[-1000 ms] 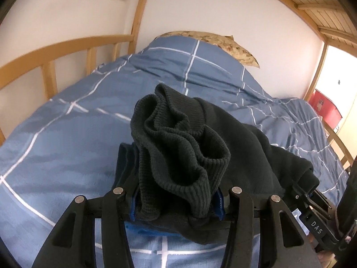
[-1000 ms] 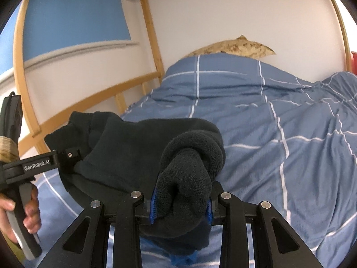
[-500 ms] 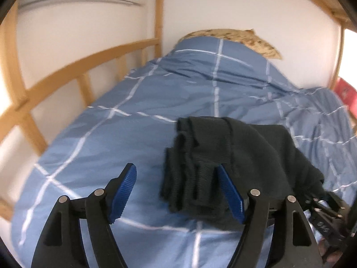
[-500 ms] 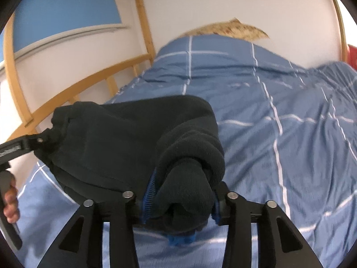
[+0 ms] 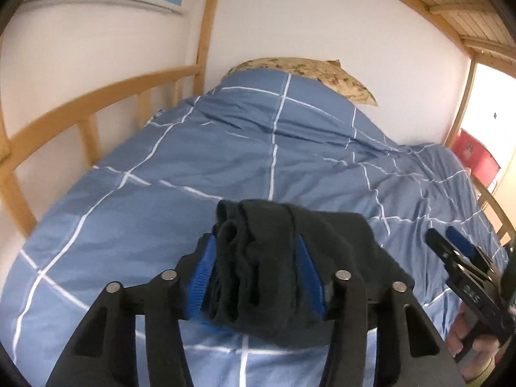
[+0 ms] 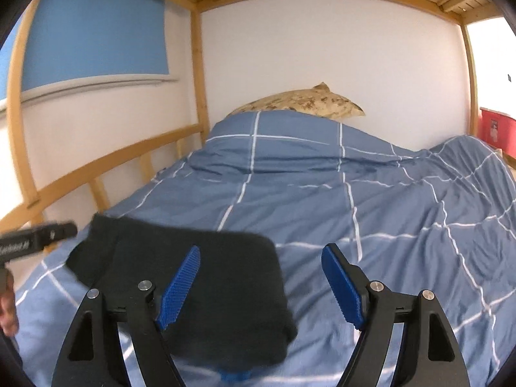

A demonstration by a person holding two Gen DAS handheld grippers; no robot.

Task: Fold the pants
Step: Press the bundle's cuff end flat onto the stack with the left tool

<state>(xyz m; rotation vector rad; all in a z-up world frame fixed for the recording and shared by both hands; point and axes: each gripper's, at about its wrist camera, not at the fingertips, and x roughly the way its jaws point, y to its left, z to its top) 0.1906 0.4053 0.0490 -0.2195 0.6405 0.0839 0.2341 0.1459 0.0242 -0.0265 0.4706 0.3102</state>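
blue checked bedding (image 6: 371,213) covers a wooden-framed bunk against a white wall. folded dark pants (image 6: 222,287) lie on it near the camera side. left gripper (image 5: 256,271) is clamped on the pants' bunched edge, blue pads pressing both sides. right gripper (image 6: 261,285) stands wide apart, holding nothing, over the pants' right edge. a patterned pillow (image 6: 303,103) sits at the far end.

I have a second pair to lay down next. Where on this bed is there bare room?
Bare duvet stretches beyond the folded pants toward the pillow, and to their right under the open right gripper. It is tight on the pants' left, where the left gripper pinches their edge near the wooden rail.
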